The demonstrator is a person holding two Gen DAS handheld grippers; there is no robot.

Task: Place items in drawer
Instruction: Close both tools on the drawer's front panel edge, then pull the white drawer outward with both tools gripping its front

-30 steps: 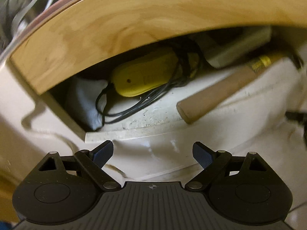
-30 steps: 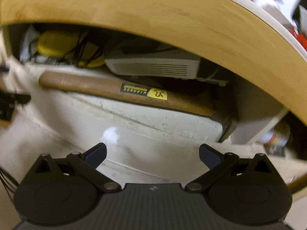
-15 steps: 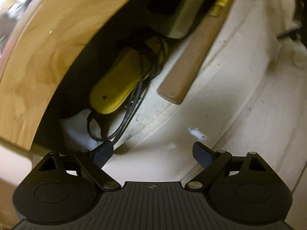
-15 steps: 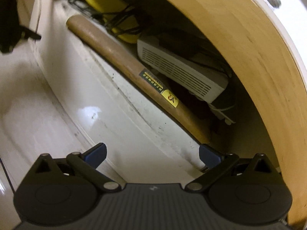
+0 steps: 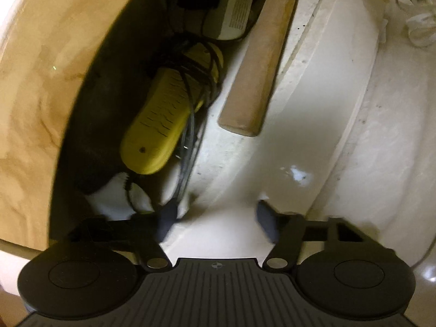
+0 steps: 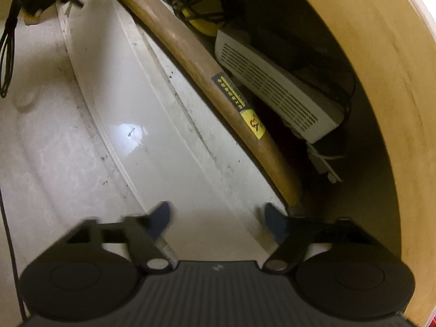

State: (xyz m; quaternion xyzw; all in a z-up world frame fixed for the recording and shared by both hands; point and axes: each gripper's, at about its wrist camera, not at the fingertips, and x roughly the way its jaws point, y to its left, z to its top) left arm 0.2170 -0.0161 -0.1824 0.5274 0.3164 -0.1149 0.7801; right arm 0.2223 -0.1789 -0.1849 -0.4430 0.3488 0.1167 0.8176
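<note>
A pale wooden tabletop (image 5: 35, 87) curves over the scene from nine to eleven o'clock in the left view; black cables (image 6: 8, 43) dangle at ten o'clock in the right.

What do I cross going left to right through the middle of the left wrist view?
Wooden panel → yellow device wrapped in a black cord → wooden hammer handle → white drawer front. The left tongs sit open and empty below all of it.
</note>
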